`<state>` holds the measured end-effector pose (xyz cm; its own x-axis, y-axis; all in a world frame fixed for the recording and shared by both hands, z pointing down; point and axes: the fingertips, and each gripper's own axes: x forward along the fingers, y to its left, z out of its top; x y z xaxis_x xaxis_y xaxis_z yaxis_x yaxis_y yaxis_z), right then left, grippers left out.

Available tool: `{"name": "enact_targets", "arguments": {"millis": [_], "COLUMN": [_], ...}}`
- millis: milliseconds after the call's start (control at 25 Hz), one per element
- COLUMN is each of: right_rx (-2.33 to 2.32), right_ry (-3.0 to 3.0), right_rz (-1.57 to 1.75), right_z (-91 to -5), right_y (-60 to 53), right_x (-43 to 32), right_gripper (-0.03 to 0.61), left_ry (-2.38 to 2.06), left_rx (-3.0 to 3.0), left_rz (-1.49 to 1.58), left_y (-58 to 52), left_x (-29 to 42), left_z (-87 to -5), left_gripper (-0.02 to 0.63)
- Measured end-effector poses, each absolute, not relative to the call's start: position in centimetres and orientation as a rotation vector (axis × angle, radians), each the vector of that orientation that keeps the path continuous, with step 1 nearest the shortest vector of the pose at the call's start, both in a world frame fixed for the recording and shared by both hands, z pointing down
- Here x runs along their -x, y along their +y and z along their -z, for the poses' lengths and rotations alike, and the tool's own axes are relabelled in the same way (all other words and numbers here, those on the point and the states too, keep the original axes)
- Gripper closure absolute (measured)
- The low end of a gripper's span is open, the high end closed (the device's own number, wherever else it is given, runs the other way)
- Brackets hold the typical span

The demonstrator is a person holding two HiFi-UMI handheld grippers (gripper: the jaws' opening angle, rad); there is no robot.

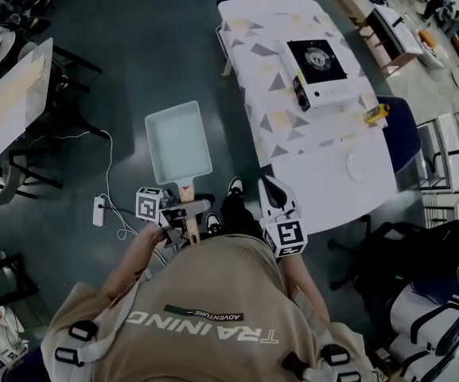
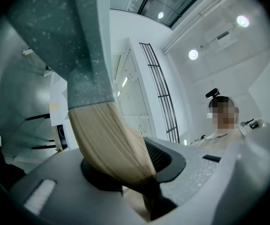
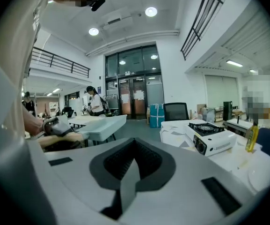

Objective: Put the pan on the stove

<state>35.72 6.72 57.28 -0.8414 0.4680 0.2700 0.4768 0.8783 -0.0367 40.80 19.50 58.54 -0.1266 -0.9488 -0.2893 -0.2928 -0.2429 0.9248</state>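
A pale rectangular pan (image 1: 178,142) with a wooden handle (image 1: 189,216) hangs over the dark floor, left of the table. My left gripper (image 1: 183,213) is shut on that handle; the left gripper view shows the handle (image 2: 112,144) clamped between the jaws, with the speckled pan (image 2: 78,41) rising above. The white portable stove (image 1: 318,70) sits on the patterned white table (image 1: 324,189), far from the pan. My right gripper (image 1: 273,199) is held near the table's front corner, shut and empty. In the right gripper view (image 3: 132,165) the stove (image 3: 212,137) lies ahead at right and the pan (image 3: 102,125) at left.
On the table lie a white plate (image 1: 359,164), a yellow item (image 1: 375,115) and a dark bottle (image 1: 300,92) beside the stove. A blue chair (image 1: 400,130) stands right of the table. A power strip (image 1: 99,211) and its cable lie on the floor; another table (image 1: 14,94) stands at left.
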Motion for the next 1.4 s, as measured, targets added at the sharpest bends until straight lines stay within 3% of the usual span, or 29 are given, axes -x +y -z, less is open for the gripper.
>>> {"name": "enact_targets", "arguments": {"millis": [440,1400], "right_rx": [0.876,0.859], "right_ry": [-2.804,-2.749], "right_rz": [0.041,0.012], "right_z": [-56.5,-57.6], "right_y": [7.2,9.8], "right_x": [-23.4,-7.9], "right_gripper": [0.575,0.575], "left_ry": [-1.540,-1.510], "left_rx": [-1.489,-1.476], "left_rz": [1.295,1.465], "left_y": [19.8,22.0], "left_x": [-29.1,-11.5], "left_z": [-56.9,-57.0], "left_gripper": [0.492,0.489]}}
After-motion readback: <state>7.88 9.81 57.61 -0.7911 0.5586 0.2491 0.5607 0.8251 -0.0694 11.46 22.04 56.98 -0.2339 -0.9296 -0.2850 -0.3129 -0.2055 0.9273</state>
